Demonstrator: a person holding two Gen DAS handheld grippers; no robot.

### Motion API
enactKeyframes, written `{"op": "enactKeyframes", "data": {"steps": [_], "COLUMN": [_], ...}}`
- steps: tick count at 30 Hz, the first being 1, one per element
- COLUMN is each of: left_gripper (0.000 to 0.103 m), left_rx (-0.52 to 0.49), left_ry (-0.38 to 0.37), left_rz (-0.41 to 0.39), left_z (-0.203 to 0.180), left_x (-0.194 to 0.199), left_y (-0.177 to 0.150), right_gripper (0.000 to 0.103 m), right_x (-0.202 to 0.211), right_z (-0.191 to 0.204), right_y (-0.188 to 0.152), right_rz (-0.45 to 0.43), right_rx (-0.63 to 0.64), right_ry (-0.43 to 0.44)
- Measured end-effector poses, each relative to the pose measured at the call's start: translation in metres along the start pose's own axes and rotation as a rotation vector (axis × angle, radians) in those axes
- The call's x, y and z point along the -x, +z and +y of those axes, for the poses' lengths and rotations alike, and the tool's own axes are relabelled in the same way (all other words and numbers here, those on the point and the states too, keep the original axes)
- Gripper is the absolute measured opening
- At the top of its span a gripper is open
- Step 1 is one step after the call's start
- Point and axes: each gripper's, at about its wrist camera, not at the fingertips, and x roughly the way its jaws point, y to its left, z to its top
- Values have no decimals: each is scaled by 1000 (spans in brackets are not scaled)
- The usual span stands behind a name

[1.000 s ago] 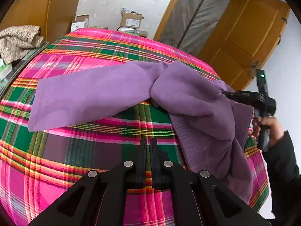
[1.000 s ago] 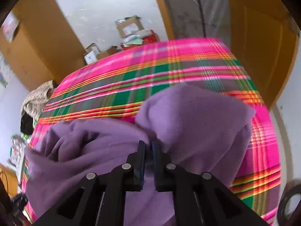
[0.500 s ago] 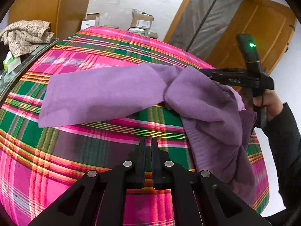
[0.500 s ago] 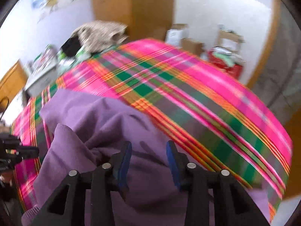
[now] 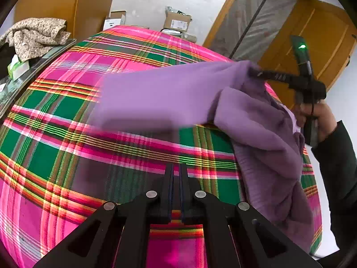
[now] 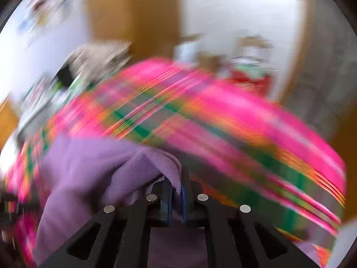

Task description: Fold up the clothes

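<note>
A purple fleece garment (image 5: 256,129) lies across the pink and green plaid bed cover (image 5: 67,116). One long part of it stretches left, blurred and lifted off the cover. In the left wrist view my right gripper (image 5: 256,74) pinches a raised fold at the garment's upper right, held by a hand (image 5: 319,116). The right wrist view is motion-blurred, with the right gripper (image 6: 177,176) shut on a purple edge (image 6: 93,174). My left gripper (image 5: 176,167) hovers over bare cover near the front, shut with nothing in it, left of the hanging bulk.
A heap of beige patterned cloth (image 5: 35,35) sits on a side table at the far left. Cardboard boxes (image 5: 177,21) stand on the floor beyond the bed. A wooden door (image 5: 312,33) is at the right, with a dark sleeve (image 5: 334,156) below it.
The right gripper let go and stood open half a second ago, then shut on a purple fold and raised it. The garment's long part has slid right. The left gripper stays shut and empty.
</note>
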Motion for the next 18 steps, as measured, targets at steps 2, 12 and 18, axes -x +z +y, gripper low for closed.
{"op": "enactKeyframes", "data": {"steps": [2,12,18], "left_gripper": [5,14,24], "left_rx": [-2,-35,-51], "left_ry": [-4,-78,-108], "left_rz": [-1,-16,14], "left_z": [-2,-31,-51], "left_x": [2,14,18], "left_y": [-1,-11,-28], "right_gripper": [6,34,44], "right_x": [22,73,102], "right_z": [-49,-98,-3], "right_y": [-1,-75,-80], "right_rz": [-60,5,-41], "right_rx": [-183,-359,-115], "right_ry": [-126,-201,24]}}
